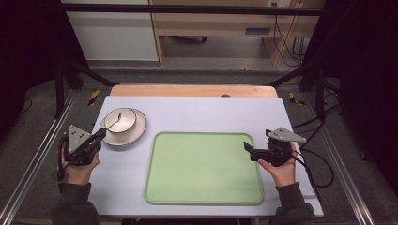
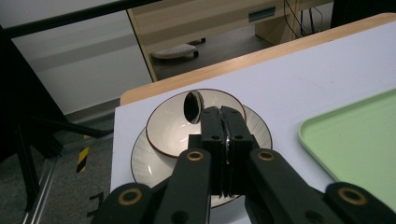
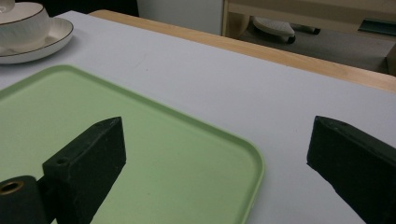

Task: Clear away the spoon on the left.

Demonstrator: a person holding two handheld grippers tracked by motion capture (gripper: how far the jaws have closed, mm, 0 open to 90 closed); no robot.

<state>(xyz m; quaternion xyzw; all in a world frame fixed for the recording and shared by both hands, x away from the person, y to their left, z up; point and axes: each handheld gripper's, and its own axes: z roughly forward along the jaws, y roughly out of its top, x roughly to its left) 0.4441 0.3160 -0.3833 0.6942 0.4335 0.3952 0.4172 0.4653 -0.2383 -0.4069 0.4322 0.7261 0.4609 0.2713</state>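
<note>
A white bowl (image 1: 120,120) with a dark rim sits on a white plate (image 1: 136,132) at the table's left, and a metal spoon (image 1: 117,117) leans inside it. My left gripper (image 1: 100,135) is shut with nothing between its jaws, just left of the plate. From the left gripper view its tips (image 2: 223,114) hang over the bowl (image 2: 173,126), near the spoon (image 2: 193,106). A light green tray (image 1: 204,167) lies mid-table. My right gripper (image 1: 248,149) is open at the tray's right edge; its jaws (image 3: 224,149) straddle the tray corner (image 3: 243,154).
A pale cloth (image 1: 197,110) covers the wooden table (image 1: 192,90). Black frame posts stand at both sides, and cables trail off to the right. Beyond the table stands wooden furniture (image 1: 211,23).
</note>
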